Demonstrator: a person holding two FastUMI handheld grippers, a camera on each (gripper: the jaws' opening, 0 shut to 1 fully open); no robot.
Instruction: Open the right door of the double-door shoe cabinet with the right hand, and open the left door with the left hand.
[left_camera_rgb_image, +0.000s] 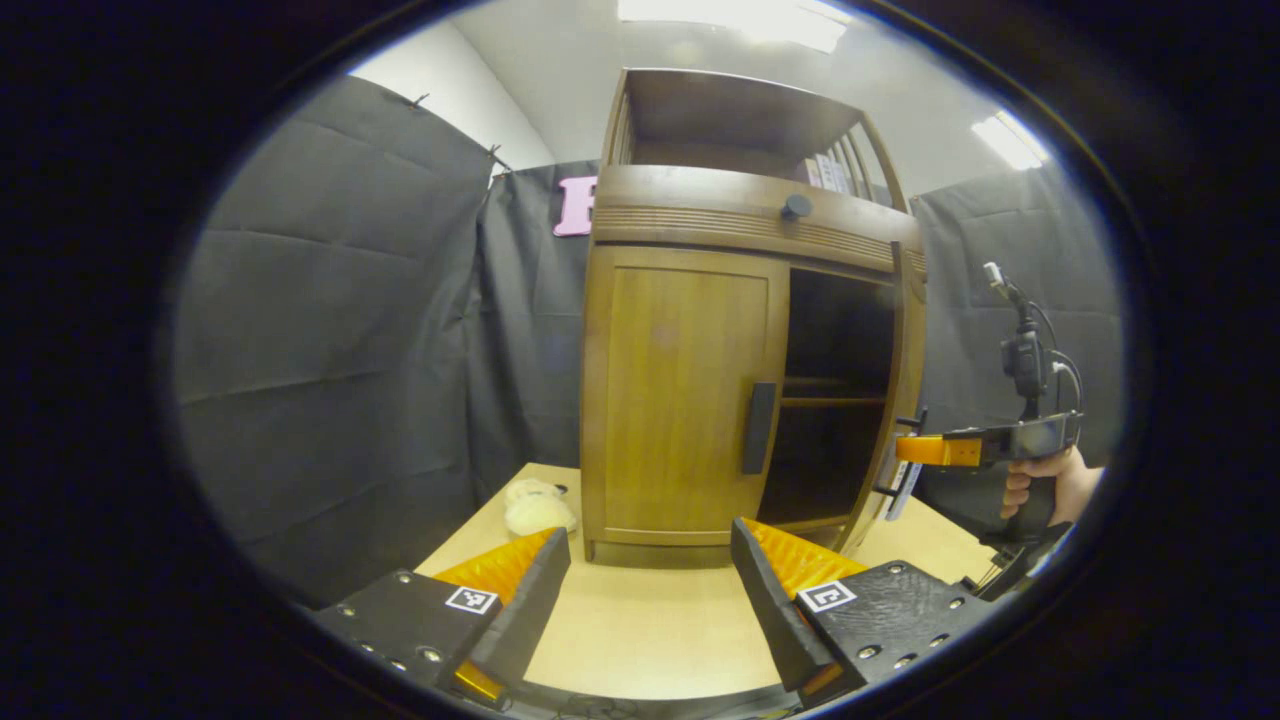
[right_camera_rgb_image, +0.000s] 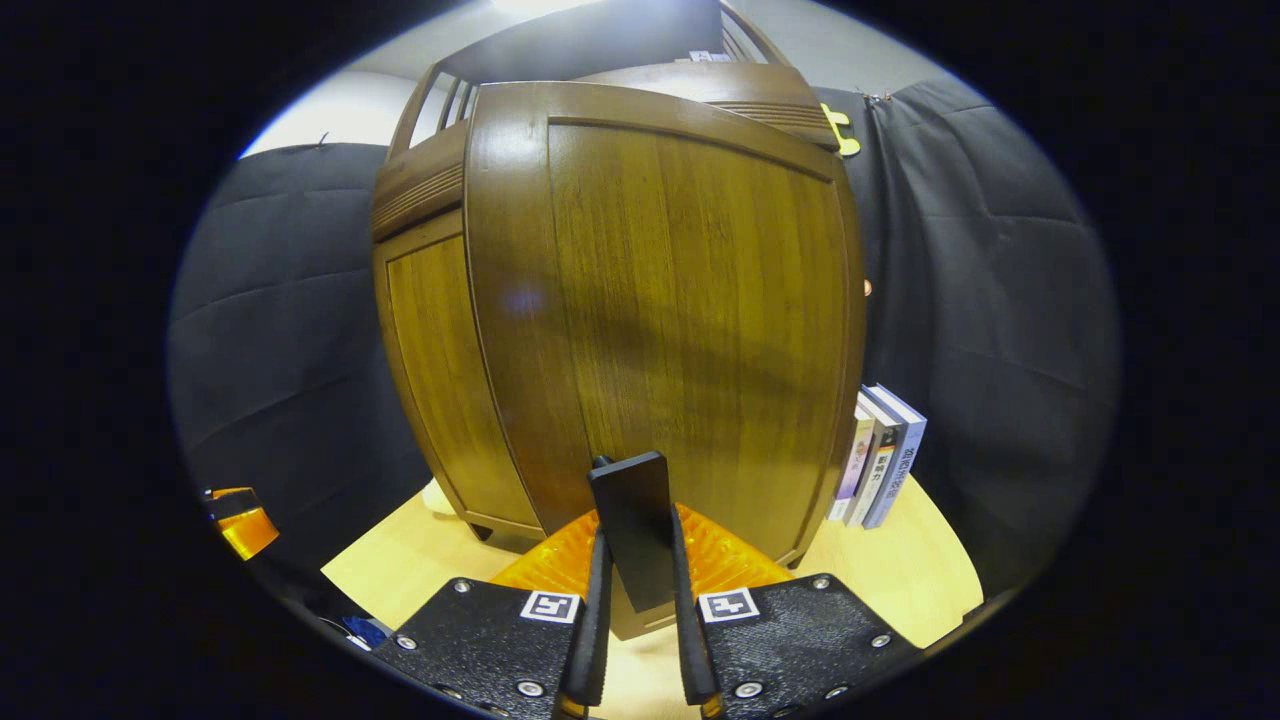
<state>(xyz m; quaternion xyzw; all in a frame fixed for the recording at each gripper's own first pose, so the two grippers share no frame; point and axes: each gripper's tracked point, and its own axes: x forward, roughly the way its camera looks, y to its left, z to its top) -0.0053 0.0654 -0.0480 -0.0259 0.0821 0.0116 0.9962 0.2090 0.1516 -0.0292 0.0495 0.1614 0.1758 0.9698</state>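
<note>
1. Brown wooden double-door shoe cabinet (left_camera_rgb_image: 740, 300) stands on a light wooden tabletop (left_camera_rgb_image: 650, 620), before black cloth walls.
2. Left door (left_camera_rgb_image: 685, 395) is closed; its dark vertical bar handle (left_camera_rgb_image: 758, 428) is untouched.
3. Right door (right_camera_rgb_image: 690, 310) is swung outward, exposing a dark interior with a shelf (left_camera_rgb_image: 835, 400).
4. Right gripper (right_camera_rgb_image: 640, 570): fingers pressed onto the right door's dark bar handle (right_camera_rgb_image: 632, 525), one on each side. In the left gripper view, a hand (left_camera_rgb_image: 1050, 485) holds it at the door edge.
5. Left gripper (left_camera_rgb_image: 650, 590): fingers spread wide, holding nothing, facing the left door, well short of it.
6. Cream plush toy (left_camera_rgb_image: 538, 507) lies beside the cabinet's left corner; upright books (right_camera_rgb_image: 880, 458) stand at its right.
</note>
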